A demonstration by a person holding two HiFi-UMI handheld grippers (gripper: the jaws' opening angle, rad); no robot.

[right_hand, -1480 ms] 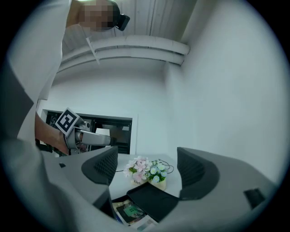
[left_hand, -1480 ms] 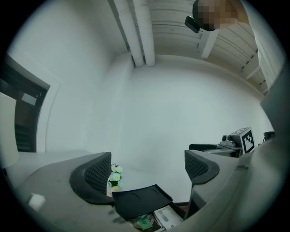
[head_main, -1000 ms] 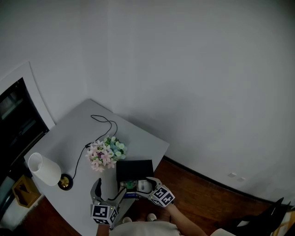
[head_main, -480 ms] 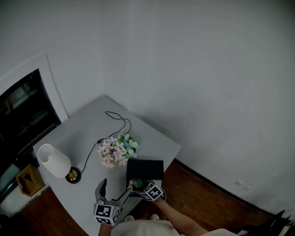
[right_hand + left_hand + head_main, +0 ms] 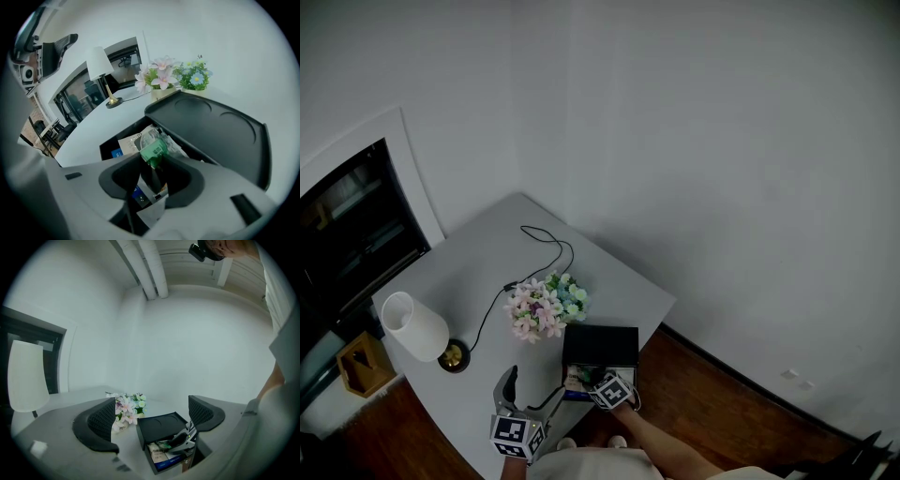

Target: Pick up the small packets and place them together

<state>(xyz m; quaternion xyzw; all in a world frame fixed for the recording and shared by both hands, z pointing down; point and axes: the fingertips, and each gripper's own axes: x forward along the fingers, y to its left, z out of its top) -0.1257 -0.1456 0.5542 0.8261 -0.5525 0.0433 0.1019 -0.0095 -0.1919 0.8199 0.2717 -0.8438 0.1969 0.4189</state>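
Note:
A black box stands open near the table's front edge, its lid tipped back. Several small packets lie inside, among them a white one and a blue one. My right gripper points down into the box. Its jaws have just been closing and now pinch a clear packet with a green top. In the head view this gripper covers the box's opening. My left gripper is open and empty, held left of the box.
A bunch of artificial flowers stands just behind the box. A white-shaded lamp is at the table's left, its cable looping toward the back. The grey table ends close by the box, with wooden floor beyond.
My right gripper has dropped down into the open box and its jaws have narrowed round the green-topped packet. The left gripper has shifted only a little.

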